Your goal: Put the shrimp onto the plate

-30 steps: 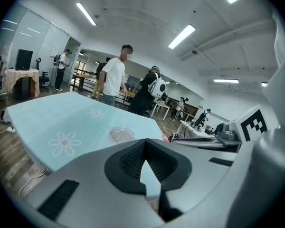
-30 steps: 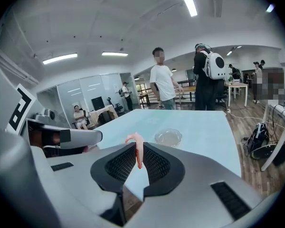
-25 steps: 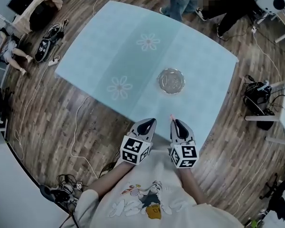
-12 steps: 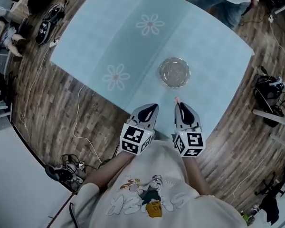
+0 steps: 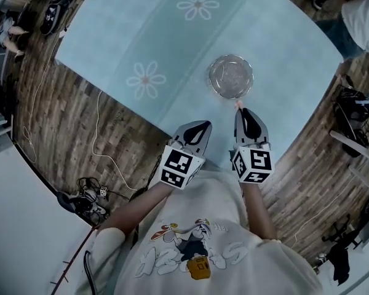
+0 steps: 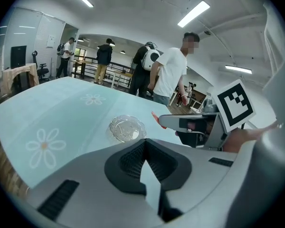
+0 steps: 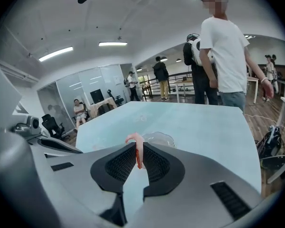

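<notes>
A clear glass plate (image 5: 231,76) stands on the light blue table (image 5: 141,29), right of a flower print. My right gripper (image 5: 240,107) is shut on a pink shrimp (image 5: 238,104), whose tip hangs just short of the plate's near rim. In the right gripper view the shrimp (image 7: 137,146) is pinched upright between the jaws, with the plate (image 7: 157,138) behind it. My left gripper (image 5: 202,126) is shut and empty, over the table's near edge, left of the right one. In the left gripper view the plate (image 6: 127,128) lies ahead and the shrimp (image 6: 155,119) pokes out of the right gripper (image 6: 167,122).
A person in a white shirt (image 7: 223,46) stands at the table's far side, with others further back. Cables (image 5: 98,140) and gear lie on the wooden floor at the left, and a black bag (image 5: 352,103) at the right.
Both grippers have moved forward over the table toward the plate. The right gripper has carried the shrimp from near the table's edge to just before the plate's rim.
</notes>
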Demonstrator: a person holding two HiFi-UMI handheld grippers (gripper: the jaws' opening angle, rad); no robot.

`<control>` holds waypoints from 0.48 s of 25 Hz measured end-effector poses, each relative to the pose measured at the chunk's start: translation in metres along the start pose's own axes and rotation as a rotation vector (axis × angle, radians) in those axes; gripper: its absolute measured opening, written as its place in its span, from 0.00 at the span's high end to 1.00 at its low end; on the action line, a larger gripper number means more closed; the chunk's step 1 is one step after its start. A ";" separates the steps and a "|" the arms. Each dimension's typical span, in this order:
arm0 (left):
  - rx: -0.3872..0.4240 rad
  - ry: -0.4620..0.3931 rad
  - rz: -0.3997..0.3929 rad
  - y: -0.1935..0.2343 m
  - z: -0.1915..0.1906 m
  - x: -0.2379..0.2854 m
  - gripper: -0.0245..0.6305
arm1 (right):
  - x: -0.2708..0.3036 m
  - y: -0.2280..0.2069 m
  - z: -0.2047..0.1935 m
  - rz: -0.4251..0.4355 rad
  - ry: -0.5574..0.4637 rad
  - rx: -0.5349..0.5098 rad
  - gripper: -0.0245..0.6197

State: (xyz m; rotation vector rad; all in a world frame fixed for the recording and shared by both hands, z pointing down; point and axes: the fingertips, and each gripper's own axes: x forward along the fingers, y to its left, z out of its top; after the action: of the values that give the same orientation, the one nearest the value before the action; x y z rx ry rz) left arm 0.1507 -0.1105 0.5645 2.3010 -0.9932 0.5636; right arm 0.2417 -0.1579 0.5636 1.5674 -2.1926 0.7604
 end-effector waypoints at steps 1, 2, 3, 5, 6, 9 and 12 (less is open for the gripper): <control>-0.006 0.000 -0.003 -0.001 -0.001 0.004 0.95 | 0.003 -0.002 -0.002 -0.001 0.007 -0.005 0.86; -0.012 -0.001 -0.005 -0.001 -0.001 0.008 0.95 | 0.007 -0.004 -0.004 -0.003 0.015 -0.008 0.86; -0.016 -0.003 -0.006 -0.001 -0.002 0.012 0.95 | 0.010 -0.006 -0.007 -0.005 0.024 -0.008 0.86; -0.016 -0.004 -0.001 0.001 -0.003 0.021 0.95 | 0.019 -0.011 -0.012 -0.011 0.039 -0.011 0.86; -0.017 -0.005 0.002 0.003 -0.003 0.025 0.95 | 0.023 -0.013 -0.014 -0.013 0.047 -0.015 0.86; -0.031 -0.007 0.011 0.009 0.001 0.036 0.95 | 0.036 -0.020 -0.021 -0.012 0.069 -0.025 0.86; -0.070 -0.010 0.042 0.023 -0.001 0.048 0.95 | 0.052 -0.028 -0.028 -0.017 0.089 -0.029 0.86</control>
State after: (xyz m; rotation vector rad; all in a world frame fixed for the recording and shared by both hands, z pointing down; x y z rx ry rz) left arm 0.1636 -0.1478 0.6007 2.2286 -1.0521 0.5266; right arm 0.2502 -0.1879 0.6213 1.5073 -2.1149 0.7743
